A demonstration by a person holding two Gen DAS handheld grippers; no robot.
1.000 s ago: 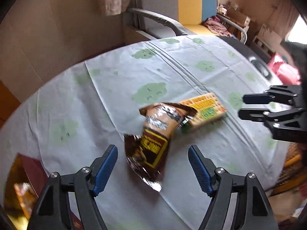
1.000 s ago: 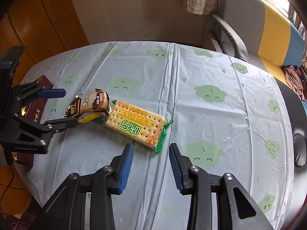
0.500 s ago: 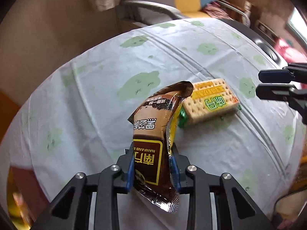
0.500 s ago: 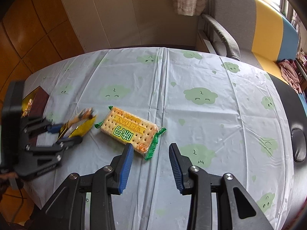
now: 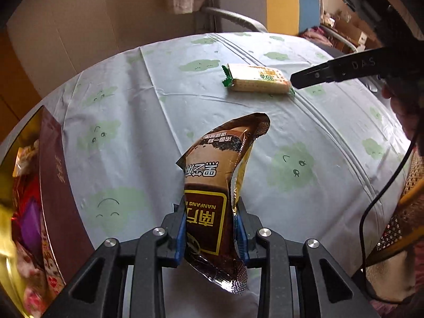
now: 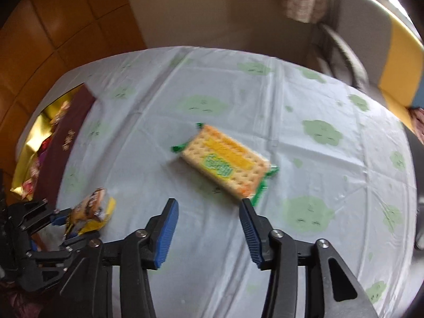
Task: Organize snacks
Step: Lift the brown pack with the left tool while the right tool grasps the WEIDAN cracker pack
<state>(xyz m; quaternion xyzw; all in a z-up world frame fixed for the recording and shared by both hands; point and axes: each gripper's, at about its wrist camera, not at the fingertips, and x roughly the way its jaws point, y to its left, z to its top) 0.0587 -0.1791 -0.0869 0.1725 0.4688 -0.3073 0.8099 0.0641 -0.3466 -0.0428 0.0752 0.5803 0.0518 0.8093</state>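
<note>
My left gripper (image 5: pixel 210 228) is shut on a brown and gold snack packet (image 5: pixel 220 185) and holds it above the tablecloth, near the dark red snack box (image 5: pixel 57 185). That packet (image 6: pixel 90 210) and the left gripper (image 6: pixel 62 225) also show at the lower left of the right wrist view. A cracker pack (image 6: pixel 225 164) with green ends lies flat mid-table. My right gripper (image 6: pixel 209 216) hovers just short of it, jaws opening, nothing between them. In the left wrist view the cracker pack (image 5: pixel 258 80) lies far back with a right gripper finger (image 5: pixel 334 73) beside it.
The box (image 6: pixel 66 137) with a gold lining holds several wrapped snacks at the table's left edge. A grey, yellow and blue sofa (image 6: pixel 371 53) stands behind the table. A person's arm and a black cable (image 5: pixel 384 185) are at the right.
The left gripper closed on the brown packet, lifted it and carried it left toward the box. The right gripper's jaws spread and came closer to the cracker pack.
</note>
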